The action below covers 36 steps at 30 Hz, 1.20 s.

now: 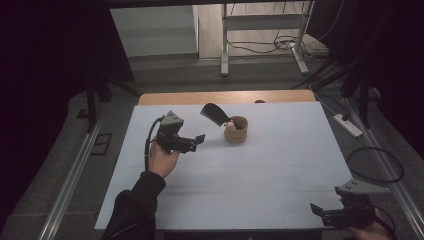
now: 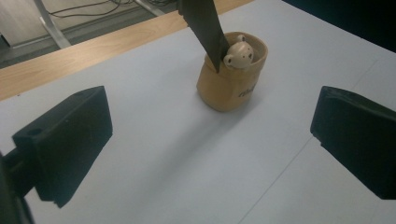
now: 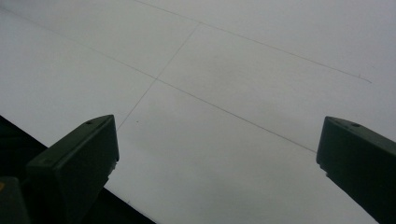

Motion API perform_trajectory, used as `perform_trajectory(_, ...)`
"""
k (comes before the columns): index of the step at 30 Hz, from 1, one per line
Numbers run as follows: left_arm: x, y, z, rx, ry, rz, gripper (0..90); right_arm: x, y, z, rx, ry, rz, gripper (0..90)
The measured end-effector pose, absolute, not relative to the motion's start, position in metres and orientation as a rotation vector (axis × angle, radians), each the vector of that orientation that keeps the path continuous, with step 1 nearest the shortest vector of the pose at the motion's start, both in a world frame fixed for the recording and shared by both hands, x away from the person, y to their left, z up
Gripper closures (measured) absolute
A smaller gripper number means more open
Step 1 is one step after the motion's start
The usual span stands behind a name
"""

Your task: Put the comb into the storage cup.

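- Right gripper (image 1: pixel 320 212) sits at the near corner of the white surface (image 1: pixel 260 190), jaws wide apart, holding nothing.
- Left gripper (image 1: pixel 199 141), jaws also spread and empty, points at the tan bear cup (image 1: pixel 236 130) mid-surface.
- Black knife-like blade (image 1: pixel 214 114) leans out of the cup, so a sideways bump could probably tip both over.

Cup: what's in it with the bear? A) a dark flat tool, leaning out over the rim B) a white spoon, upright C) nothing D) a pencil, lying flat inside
A: the left gripper view shows a dark flat tool leaning out of the cup beside the bear.
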State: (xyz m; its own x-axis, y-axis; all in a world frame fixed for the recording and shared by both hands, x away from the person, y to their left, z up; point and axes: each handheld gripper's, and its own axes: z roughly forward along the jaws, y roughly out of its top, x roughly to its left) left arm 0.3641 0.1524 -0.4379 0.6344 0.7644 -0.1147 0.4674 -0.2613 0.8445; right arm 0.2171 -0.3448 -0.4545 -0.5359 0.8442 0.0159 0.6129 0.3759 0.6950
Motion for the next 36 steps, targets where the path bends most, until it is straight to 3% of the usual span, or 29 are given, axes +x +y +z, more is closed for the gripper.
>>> perform_trajectory(10, 0.355, 0.154, -0.444, 1.946, 0.919, 0.337, 0.0, 0.217, -0.345, -0.454, 1.269, 2.299, 0.945, 0.0)
perform_trajectory(36, 0.321, 0.165, -0.447, 1.904, 0.958, 0.351, 0.0, 0.216, -0.344, -0.454, 1.263, 2.300, 0.946, 0.0)
